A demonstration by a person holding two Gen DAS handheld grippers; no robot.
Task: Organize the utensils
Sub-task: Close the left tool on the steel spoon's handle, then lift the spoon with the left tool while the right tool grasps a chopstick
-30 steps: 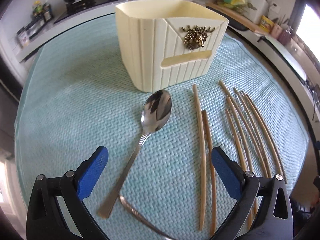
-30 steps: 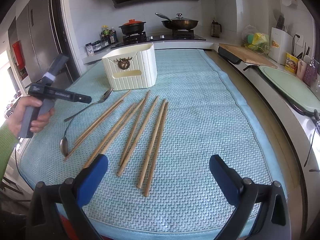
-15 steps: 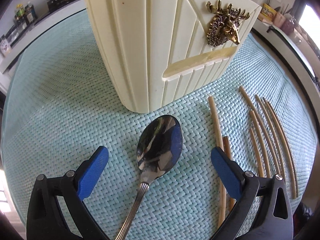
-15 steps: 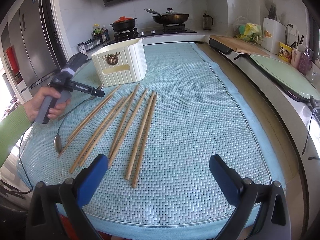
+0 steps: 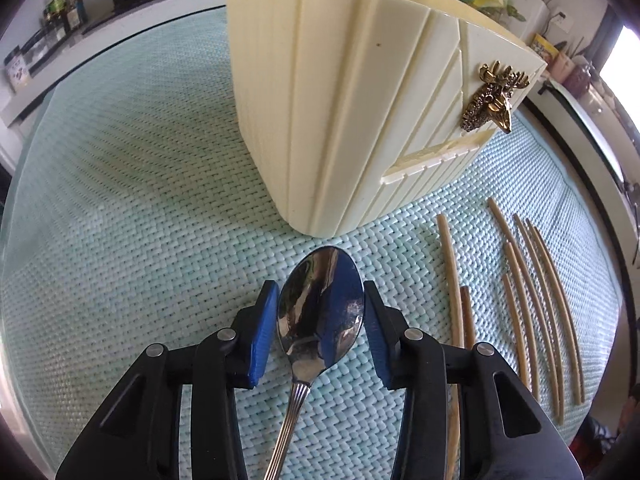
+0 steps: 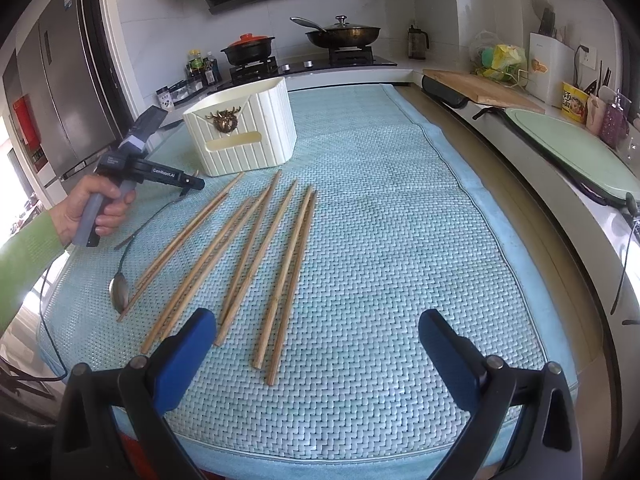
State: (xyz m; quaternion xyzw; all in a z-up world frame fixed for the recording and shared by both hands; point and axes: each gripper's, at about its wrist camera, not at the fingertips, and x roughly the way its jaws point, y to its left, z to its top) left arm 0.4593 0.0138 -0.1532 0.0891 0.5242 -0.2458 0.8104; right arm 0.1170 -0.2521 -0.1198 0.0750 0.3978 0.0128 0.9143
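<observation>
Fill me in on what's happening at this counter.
A person is sorting utensils with hand-held tongs. The left tongs have just been closing around the bowl of a spoon lying on the blue mat in front of the cream holder; the pads sit right at its edges. The right tongs hang open over the mat. The chopsticks and a second spoon lie loose on it.

White lettering reading "GenRobot.AI" runs along the black body of the left tongs (image 6: 191, 182), seen from the right wrist view; a blue sticker on the refrigerator (image 6: 60, 60) and the print on a yellow cup (image 6: 574, 98) are too small to read.
</observation>
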